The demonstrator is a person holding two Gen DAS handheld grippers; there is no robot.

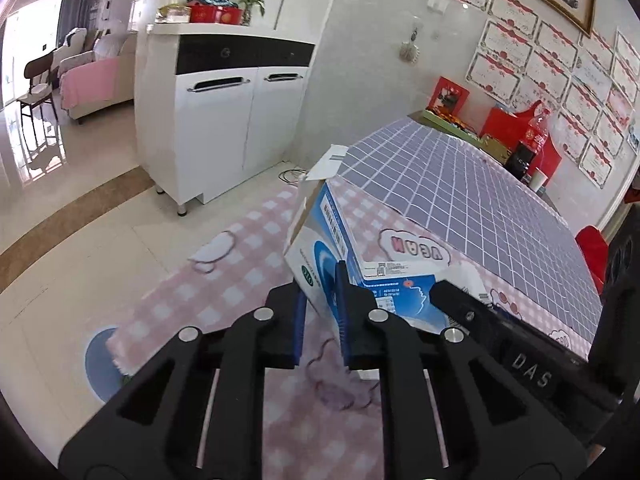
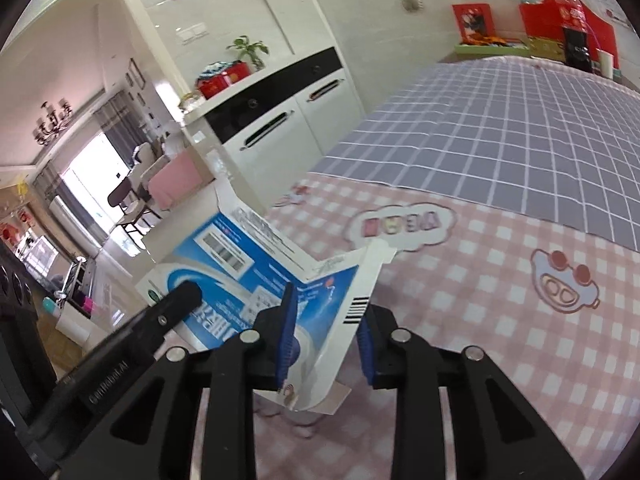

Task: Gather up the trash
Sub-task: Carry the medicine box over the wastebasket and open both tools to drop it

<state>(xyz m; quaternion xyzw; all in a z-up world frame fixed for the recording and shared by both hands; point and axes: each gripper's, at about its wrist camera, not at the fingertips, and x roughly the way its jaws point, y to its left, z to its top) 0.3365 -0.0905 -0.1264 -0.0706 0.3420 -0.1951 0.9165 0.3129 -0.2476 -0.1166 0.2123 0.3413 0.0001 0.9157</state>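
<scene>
Broadly, most of both views is taken up by a table (image 2: 520, 140) draped in a cloth (image 1: 480, 200) that is grey-blue with white grid lines on top and pink-and-white checked with cartoon prints at the near edge. Behind it, a white cabinet (image 1: 216, 128) with a black band and two handles is seen against the tiled wall, and a red box (image 1: 214, 14) and a small potted plant (image 1: 251, 0) are set on its top. At the far end of the table, a red bag (image 1: 520, 120) and a cola bottle (image 1: 536, 132) are seen by the wall.

A blue-and-white cardboard box (image 1: 332, 248), with its flaps open, is held up just off the near edge of the table, over the pink checked cloth. It is gripped from two sides. The left gripper (image 1: 320, 320) is clamped on the box's lower panel, the blue pads being pressed against it. The right gripper (image 2: 326, 340) is closed over a white flap (image 2: 352, 312) of the same box, with the flap caught between its blue pads.
</scene>
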